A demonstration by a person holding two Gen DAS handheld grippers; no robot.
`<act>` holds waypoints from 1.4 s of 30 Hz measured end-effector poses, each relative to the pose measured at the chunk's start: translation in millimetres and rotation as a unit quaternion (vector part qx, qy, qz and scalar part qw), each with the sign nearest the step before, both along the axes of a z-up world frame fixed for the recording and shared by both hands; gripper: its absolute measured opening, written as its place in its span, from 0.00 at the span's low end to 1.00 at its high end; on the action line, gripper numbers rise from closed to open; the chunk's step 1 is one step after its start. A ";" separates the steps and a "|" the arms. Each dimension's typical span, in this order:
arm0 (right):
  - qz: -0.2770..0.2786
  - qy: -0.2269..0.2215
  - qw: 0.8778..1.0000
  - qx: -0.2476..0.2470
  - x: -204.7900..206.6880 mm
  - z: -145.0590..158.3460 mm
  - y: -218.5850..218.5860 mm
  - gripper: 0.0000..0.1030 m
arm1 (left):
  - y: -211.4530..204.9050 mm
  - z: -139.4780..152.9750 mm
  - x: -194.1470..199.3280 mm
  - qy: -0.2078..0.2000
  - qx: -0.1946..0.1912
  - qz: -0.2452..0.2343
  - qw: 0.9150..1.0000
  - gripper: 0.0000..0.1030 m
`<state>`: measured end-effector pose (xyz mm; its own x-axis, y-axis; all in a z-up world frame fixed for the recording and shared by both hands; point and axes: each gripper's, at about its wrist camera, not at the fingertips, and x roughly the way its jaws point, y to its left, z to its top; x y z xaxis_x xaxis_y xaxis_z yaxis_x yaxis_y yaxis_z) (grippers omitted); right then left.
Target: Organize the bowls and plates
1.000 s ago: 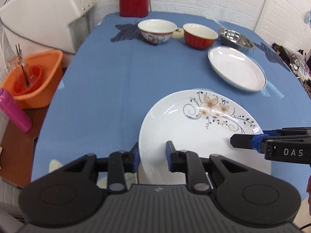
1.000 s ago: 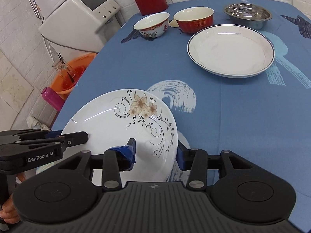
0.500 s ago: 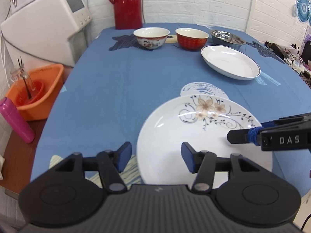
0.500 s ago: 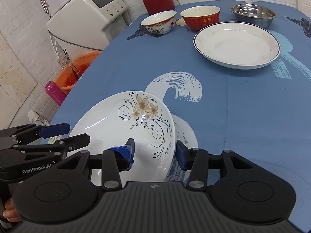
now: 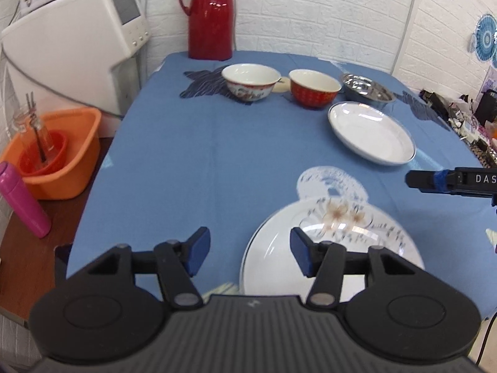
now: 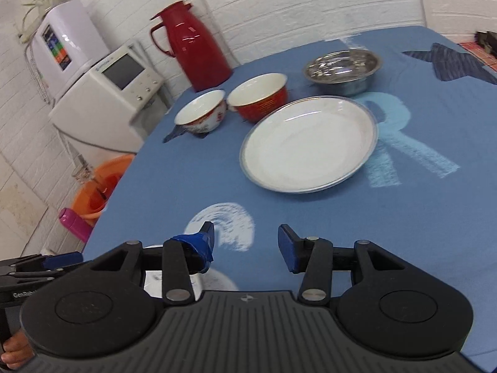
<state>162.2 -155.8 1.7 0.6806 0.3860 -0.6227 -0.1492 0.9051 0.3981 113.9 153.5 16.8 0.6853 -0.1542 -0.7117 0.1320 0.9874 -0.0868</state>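
The floral plate (image 5: 335,248) lies flat on the blue tablecloth near the front edge. My left gripper (image 5: 250,253) hovers open just left of it, nothing between its fingers. My right gripper (image 6: 247,244) is open too, above the cloth, with only a sliver of the floral plate (image 6: 153,279) showing under its left finger. A plain white plate (image 6: 310,143) sits ahead of it. Behind that plate stand a patterned white bowl (image 6: 202,115), a red bowl (image 6: 259,98) and a steel bowl (image 6: 341,66). In the left wrist view the right gripper's finger (image 5: 435,181) reaches in from the right.
A red thermos (image 5: 211,15) stands at the table's far edge. Left of the table are a white appliance (image 5: 77,46), an orange basin (image 5: 52,152) holding a glass jar, and a pink bottle (image 5: 21,199). Clutter lies past the right edge (image 5: 459,118).
The floral plate has been let go and lies on the table. The left gripper opened first, then the right one. Both have lifted up and back from the plate.
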 end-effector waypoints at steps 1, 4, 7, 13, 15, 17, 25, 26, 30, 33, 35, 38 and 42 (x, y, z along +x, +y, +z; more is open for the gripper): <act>-0.015 0.005 1.000 -0.007 6.1 1.9 -11.1 0.30 | -4.4 4.6 8.4 0.000 -0.005 -0.006 1.000 0.54; -0.063 0.024 0.996 -0.051 30.3 5.6 -39.7 0.32 | -27.2 16.5 44.9 0.008 -0.022 -0.040 0.999 0.54; -0.061 0.022 0.995 -0.074 54.4 5.7 -55.0 0.33 | -55.3 18.0 88.2 0.031 -0.045 -0.070 0.996 0.54; -0.049 0.064 0.991 -0.104 118.3 -1.3 -63.6 0.32 | -107.9 -1.7 172.1 0.088 -0.062 -0.099 0.989 0.54; -0.050 0.083 0.990 -0.107 138.0 -6.2 -64.5 0.32 | -117.2 -11.3 196.5 0.110 -0.069 -0.096 0.987 0.55; -0.045 0.098 0.986 -0.126 155.8 -11.6 -60.6 0.32 | -124.0 -19.9 215.3 0.125 -0.070 -0.095 0.985 0.56; 0.009 0.151 0.975 -0.163 194.2 -29.3 -40.2 0.35 | -151.8 -44.7 259.3 0.155 -0.035 -0.098 0.982 0.56; 0.013 0.149 0.975 -0.164 195.4 -29.4 -39.6 0.35 | -154.1 -46.6 262.5 0.157 -0.032 -0.098 0.982 0.56; 0.020 0.133 0.977 -0.164 190.8 -29.6 -37.4 0.40 | -154.1 -48.2 266.2 0.147 -0.034 -0.102 0.983 0.56; 0.031 0.139 0.975 -0.169 194.2 -28.2 -34.7 0.42 | -151.2 -48.7 263.3 0.144 -0.043 -0.103 0.983 0.56; 0.027 0.146 0.974 -0.173 196.4 -28.1 -30.1 0.46 | -150.7 -48.7 261.8 0.141 -0.045 -0.101 0.984 0.56; 0.026 0.151 0.973 -0.173 195.3 -28.2 -25.3 0.46 | -153.7 -48.6 260.8 0.140 -0.035 -0.103 0.984 0.56; 0.045 0.135 0.975 -0.168 185.9 -28.0 -27.5 0.26 | -156.6 -48.6 257.2 0.138 -0.026 -0.100 0.985 0.47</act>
